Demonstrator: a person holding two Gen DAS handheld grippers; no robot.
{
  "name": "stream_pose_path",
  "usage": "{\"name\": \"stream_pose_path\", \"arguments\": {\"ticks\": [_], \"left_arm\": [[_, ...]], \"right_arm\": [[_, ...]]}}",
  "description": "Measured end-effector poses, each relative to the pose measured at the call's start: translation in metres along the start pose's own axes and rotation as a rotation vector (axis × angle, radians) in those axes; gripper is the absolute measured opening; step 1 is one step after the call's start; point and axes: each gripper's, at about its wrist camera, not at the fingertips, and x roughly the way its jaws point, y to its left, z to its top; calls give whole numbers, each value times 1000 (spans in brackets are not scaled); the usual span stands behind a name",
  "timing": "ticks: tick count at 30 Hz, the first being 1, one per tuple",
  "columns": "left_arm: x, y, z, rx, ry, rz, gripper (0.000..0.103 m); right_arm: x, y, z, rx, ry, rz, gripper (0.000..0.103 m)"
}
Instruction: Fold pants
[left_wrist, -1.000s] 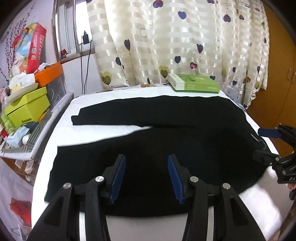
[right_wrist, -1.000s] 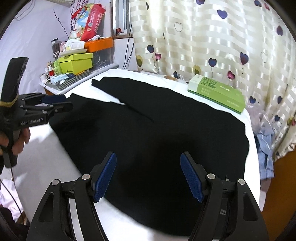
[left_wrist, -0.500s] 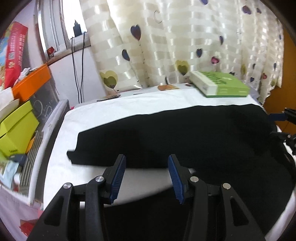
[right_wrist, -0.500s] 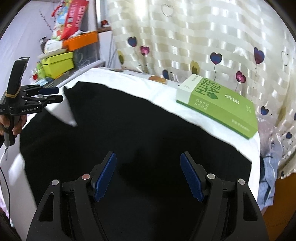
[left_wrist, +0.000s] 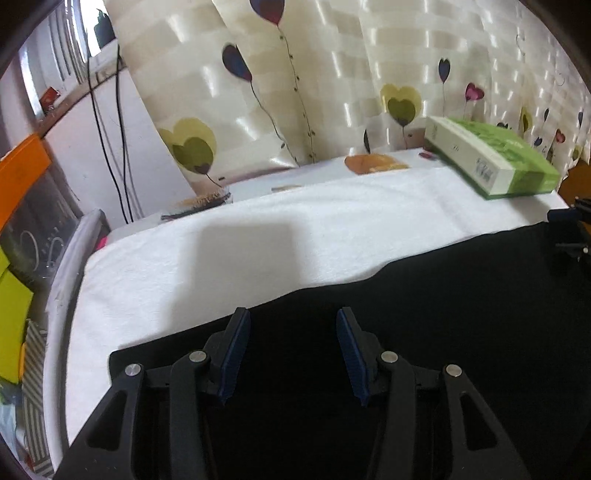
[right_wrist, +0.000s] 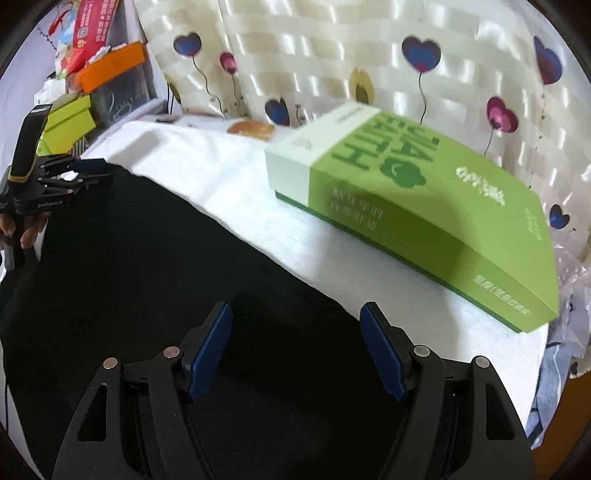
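Both jaws spread, empty: left hand-held gripper (left_wrist: 291, 354), right hand-held gripper (right_wrist: 295, 350) over pants (left_wrist: 424, 314) far edge. Next: pinch edge, fold.

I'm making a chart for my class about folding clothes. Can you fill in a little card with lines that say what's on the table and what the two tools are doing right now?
Garment: black pants, spread flat
Surface: table under a white cloth
Left tool: open, over the pants' far edge, gripping nothing
Right tool: open, over the pants' far edge, gripping nothing
Other item: green box, on the cloth beyond the pants
Backdrop: curtain with hearts
Fold progress: no fold can be seen
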Motion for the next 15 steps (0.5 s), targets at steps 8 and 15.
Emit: {"name": "stream_pose_path", "arguments": {"ticks": [8,15], "left_arm": [[10,3,1,15,-9,-23,57],[6,-35,-2,151,-32,26,1]], "right_arm": [[1,2,3,-53,-10,50,26],[-8,20,3,-139,-35,-40,11]]}}
